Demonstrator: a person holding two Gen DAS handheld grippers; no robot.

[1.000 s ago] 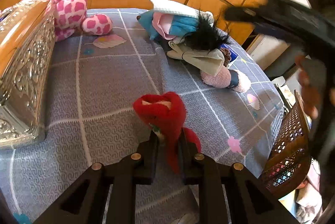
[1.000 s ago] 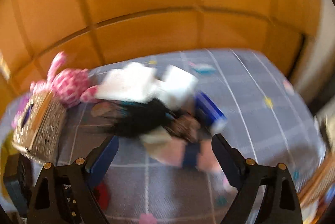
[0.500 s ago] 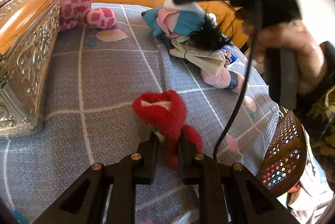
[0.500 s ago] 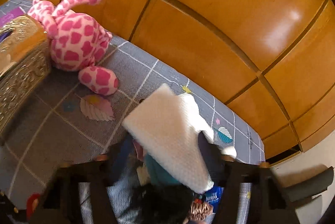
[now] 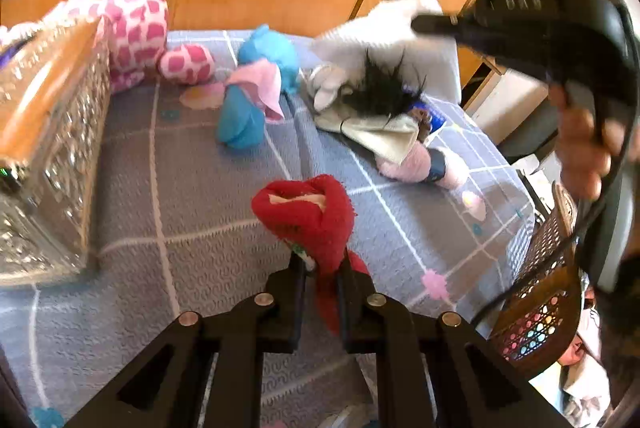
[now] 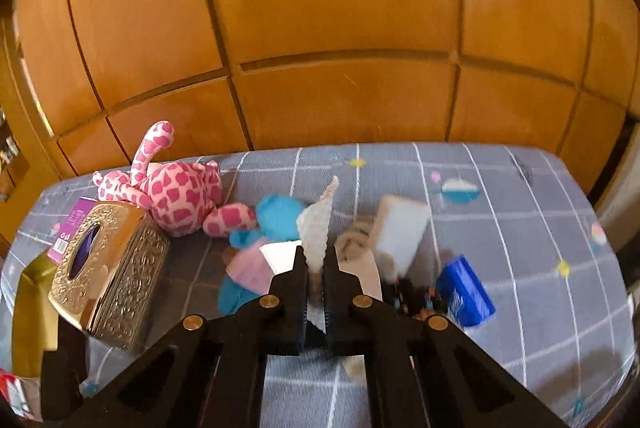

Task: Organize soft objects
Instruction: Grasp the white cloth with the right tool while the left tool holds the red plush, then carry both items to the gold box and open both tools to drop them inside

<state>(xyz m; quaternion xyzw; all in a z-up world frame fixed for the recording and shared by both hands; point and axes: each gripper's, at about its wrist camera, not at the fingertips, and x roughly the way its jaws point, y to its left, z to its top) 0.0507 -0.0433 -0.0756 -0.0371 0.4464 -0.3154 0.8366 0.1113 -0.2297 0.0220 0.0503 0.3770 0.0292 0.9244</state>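
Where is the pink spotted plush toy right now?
The pink spotted plush toy lies at the far left of the bed against the wooden wall, just behind the ornate metal tissue box and left of the blue plush.

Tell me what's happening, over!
Left gripper shut on red sock. Right gripper, jaws just closed, pinching white cloth. Toy pile beneath, nothing blocking.

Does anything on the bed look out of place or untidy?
Yes. The soft toys lie in a jumbled heap mid-bed instead of sorted, and a blue tissue pack lies among them, which is no soft toy.
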